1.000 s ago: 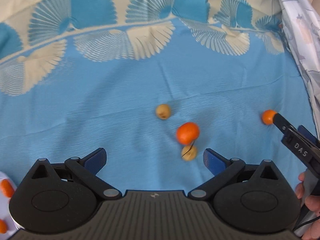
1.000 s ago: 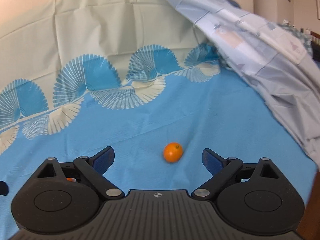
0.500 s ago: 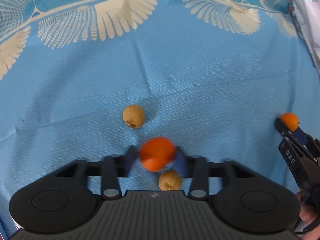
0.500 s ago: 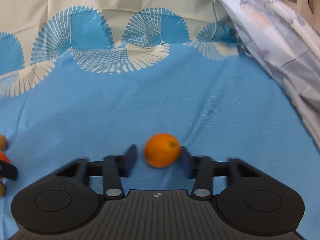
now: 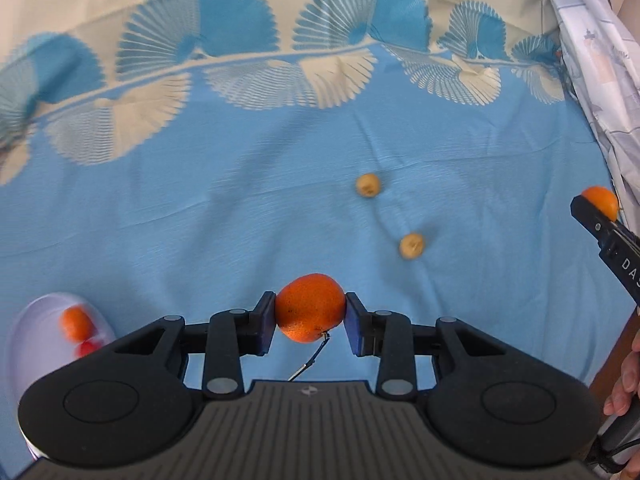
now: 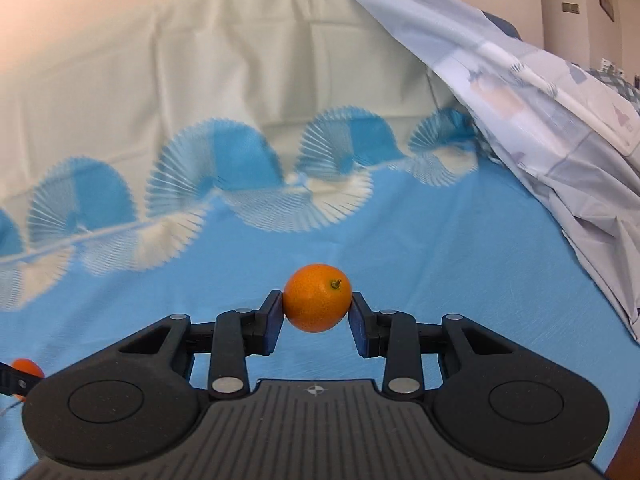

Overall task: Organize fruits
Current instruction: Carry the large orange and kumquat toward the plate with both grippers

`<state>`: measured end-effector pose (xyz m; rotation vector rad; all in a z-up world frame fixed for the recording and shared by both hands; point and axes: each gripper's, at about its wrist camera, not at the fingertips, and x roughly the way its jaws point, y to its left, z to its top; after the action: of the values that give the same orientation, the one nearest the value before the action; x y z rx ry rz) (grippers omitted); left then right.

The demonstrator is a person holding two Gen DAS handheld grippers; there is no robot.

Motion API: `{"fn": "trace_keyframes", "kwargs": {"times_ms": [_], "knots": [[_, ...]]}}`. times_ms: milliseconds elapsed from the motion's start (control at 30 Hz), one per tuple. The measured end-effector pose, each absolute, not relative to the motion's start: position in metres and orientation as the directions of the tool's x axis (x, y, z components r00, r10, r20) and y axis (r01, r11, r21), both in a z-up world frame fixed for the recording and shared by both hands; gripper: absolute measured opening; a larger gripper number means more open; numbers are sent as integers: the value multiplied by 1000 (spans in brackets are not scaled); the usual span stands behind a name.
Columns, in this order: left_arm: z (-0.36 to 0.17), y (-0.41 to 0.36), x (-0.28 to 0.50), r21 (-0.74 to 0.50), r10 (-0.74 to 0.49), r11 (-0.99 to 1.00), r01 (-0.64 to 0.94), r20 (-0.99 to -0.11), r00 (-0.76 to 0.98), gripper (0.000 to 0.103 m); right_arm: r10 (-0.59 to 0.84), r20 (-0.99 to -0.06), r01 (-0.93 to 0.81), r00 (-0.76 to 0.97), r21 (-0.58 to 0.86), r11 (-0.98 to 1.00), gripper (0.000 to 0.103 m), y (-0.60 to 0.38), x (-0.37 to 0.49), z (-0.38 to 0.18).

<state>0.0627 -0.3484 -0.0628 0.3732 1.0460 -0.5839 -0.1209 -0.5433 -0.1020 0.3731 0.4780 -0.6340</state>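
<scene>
My left gripper (image 5: pixel 310 320) is shut on an orange mandarin (image 5: pixel 310 307) with a thin stem hanging below it, held above the blue cloth. My right gripper (image 6: pixel 318 314) is shut on a small orange kumquat (image 6: pixel 318 303), lifted off the cloth; it shows at the right edge of the left wrist view (image 5: pixel 600 201). Two small tan fruits (image 5: pixel 368 186) (image 5: pixel 412 245) lie on the cloth ahead of the left gripper. A white bowl (image 5: pixel 36 320) at the lower left holds an orange fruit (image 5: pixel 75 323) and a red one.
The blue cloth with a fan pattern (image 5: pixel 240 220) covers the surface. A pale printed sheet (image 6: pixel 540 112) is heaped along the right side. A hand (image 5: pixel 624 384) holds the right gripper at the lower right.
Both grippers closed on their fruits and lifted them off the cloth. The left gripper pulled back, so the white bowl is in view again.
</scene>
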Motion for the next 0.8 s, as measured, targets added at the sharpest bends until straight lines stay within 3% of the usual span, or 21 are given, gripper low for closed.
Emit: {"fn": "trace_keyframes", "kwargs": {"times_ms": [167, 533, 800], "knots": [[-18, -256, 26, 32, -262, 823, 568, -865, 428, 40, -355, -472, 496, 807, 215, 841, 37, -452, -142, -57], [29, -93, -40, 58, -201, 907, 418, -812, 548, 40, 9, -463, 127, 886, 261, 957, 37, -272, -161, -7], [38, -29, -66, -9, -236, 932, 362, -774, 587, 40, 77, -483, 31, 872, 213, 977, 37, -204, -176, 9]]}}
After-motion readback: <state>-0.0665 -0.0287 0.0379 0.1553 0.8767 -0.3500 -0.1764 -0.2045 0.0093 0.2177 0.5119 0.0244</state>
